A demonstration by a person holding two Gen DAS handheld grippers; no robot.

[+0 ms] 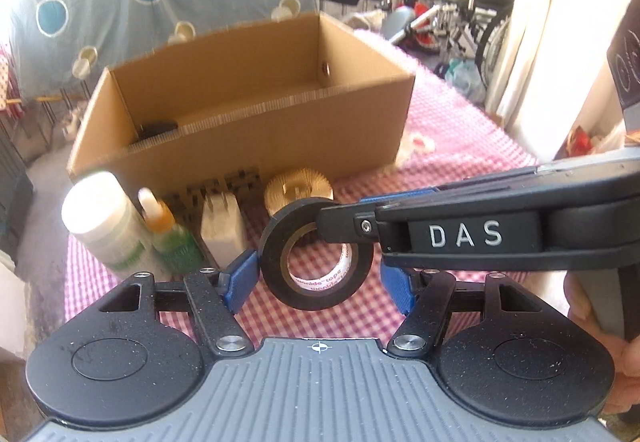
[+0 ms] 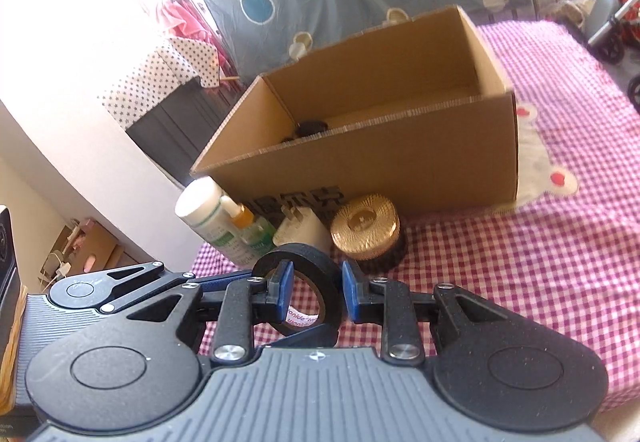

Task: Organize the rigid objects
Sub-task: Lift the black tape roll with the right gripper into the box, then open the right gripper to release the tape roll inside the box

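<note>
Barely begun, by the look of it: one dark item already in the cardboard box (image 1: 256,146); bottle (image 1: 102,218), glue (image 1: 168,232), plug (image 1: 222,230), gold heatsink (image 1: 298,190) waiting along its near wall at 12 o'clock. Black tape roll (image 1: 316,266) upright: right gripper (image 2: 312,292) pinching its rim, left gripper (image 1: 316,282) spread wide either side, not gripping

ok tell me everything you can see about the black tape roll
The black tape roll is a matte black ring on a pale core printed with red letters. It stands on edge above the checked cloth, its hole facing the left camera. The right gripper pinches its wall, one blue pad inside the hole. The left gripper flanks it, open, apparently not touching.
</note>
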